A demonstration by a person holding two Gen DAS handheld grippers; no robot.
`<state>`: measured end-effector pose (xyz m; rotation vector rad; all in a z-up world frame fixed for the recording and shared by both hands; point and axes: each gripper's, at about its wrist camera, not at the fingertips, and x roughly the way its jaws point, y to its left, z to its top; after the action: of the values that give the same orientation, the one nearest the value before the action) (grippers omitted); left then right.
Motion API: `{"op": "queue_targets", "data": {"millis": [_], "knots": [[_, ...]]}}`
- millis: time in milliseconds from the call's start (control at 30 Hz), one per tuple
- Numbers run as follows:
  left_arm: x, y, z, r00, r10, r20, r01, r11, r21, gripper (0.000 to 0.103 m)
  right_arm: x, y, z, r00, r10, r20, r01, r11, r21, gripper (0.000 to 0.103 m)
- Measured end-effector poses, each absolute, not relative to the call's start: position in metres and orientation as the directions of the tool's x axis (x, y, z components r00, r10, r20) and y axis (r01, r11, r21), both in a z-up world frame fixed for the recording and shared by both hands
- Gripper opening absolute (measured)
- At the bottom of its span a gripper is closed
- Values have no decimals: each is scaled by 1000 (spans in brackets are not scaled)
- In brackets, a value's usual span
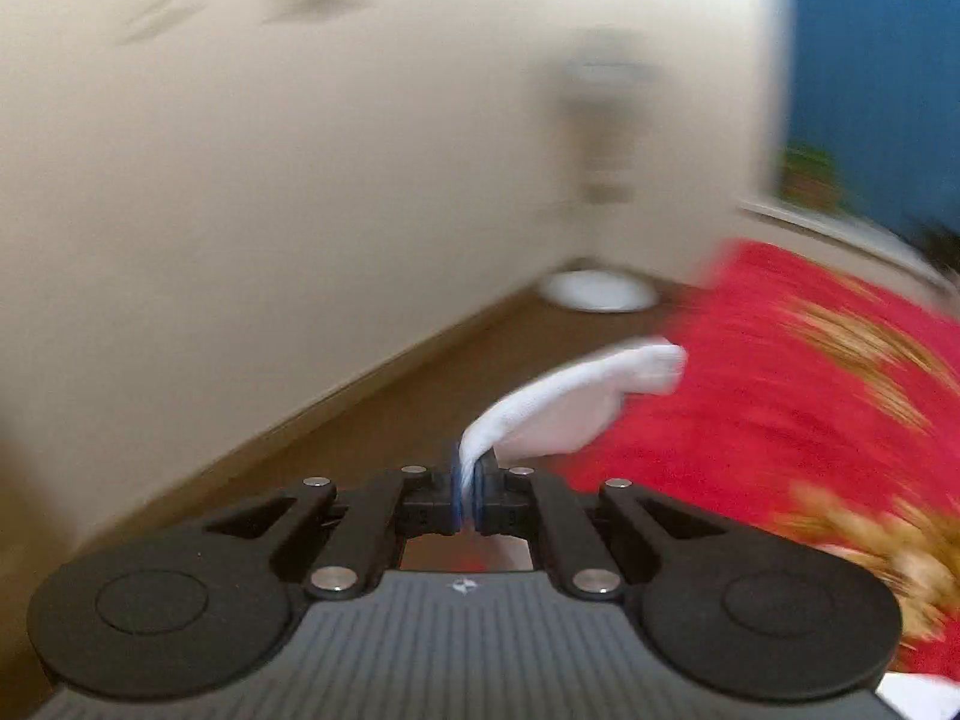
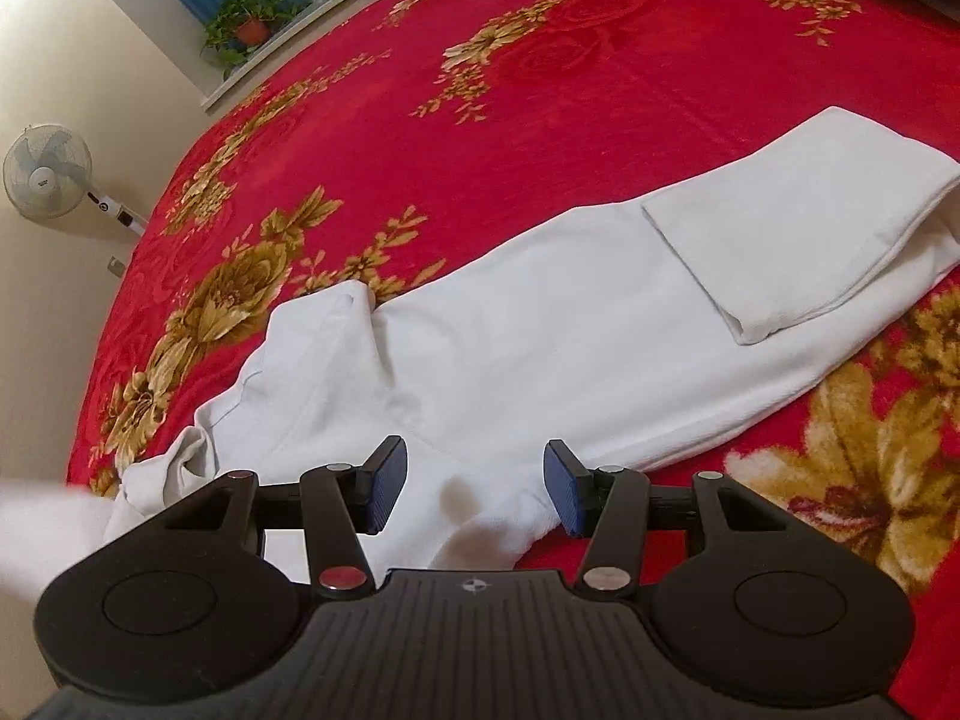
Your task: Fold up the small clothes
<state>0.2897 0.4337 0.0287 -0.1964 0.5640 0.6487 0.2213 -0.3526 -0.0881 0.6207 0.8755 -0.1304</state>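
White garment [image 2: 540, 348] lies on the red floral bedspread [image 2: 540, 90]. Left gripper [image 1: 470, 489] jaws clamp a white fabric end. Right gripper [image 2: 474, 489] jaws gape half-wide over its near edge, gripping nothing. Fan [image 2: 48, 171] stands far left.

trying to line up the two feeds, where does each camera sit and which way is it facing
Left wrist: sits on the left gripper, looking along its fingers toward a cream wall, brown floor and the edge of the red blanket; its jaws are shut on a piece of white cloth.
Right wrist: sits on the right gripper, angled down at the white garment spread on the blanket; its blue-padded jaws stand open over the garment's near edge.
Shared: the red floral blanket, white fabric and the blue area with a potted plant.
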Motion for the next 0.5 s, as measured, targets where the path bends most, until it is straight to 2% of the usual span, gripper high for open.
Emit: {"op": "queue_targets", "data": {"millis": [100,167,200,300,333,400,500], "knots": [[217,508,7,520,585,-622,-776,627,-60,7,223,-348,-86,649,137,-748,342,826,448,53],[184,517,3,458,622,-636,-834,549,-64,9,220,-347,-85,651,124,-749,346,830,438,53],[172,512,4,487,593,-641,-822,560,-107,10,217,-349,-83,652,121,-749,351,827,439,53],[150,461,8,632,446,-634,-703,675,-225,11,210,-365,-73,682,104,-724,362,812,458,53],[147,439,10,677,393,-622,-647,721,-249,15,206,-377,-66,703,86,-706,369,804,465,53],[145,391,10,769,265,-581,-503,812,-295,30,195,-407,-49,752,20,-659,397,785,476,53],[154,320,2,811,125,-571,-326,908,-264,31,172,-455,-26,809,-119,-575,432,785,445,53]]}}
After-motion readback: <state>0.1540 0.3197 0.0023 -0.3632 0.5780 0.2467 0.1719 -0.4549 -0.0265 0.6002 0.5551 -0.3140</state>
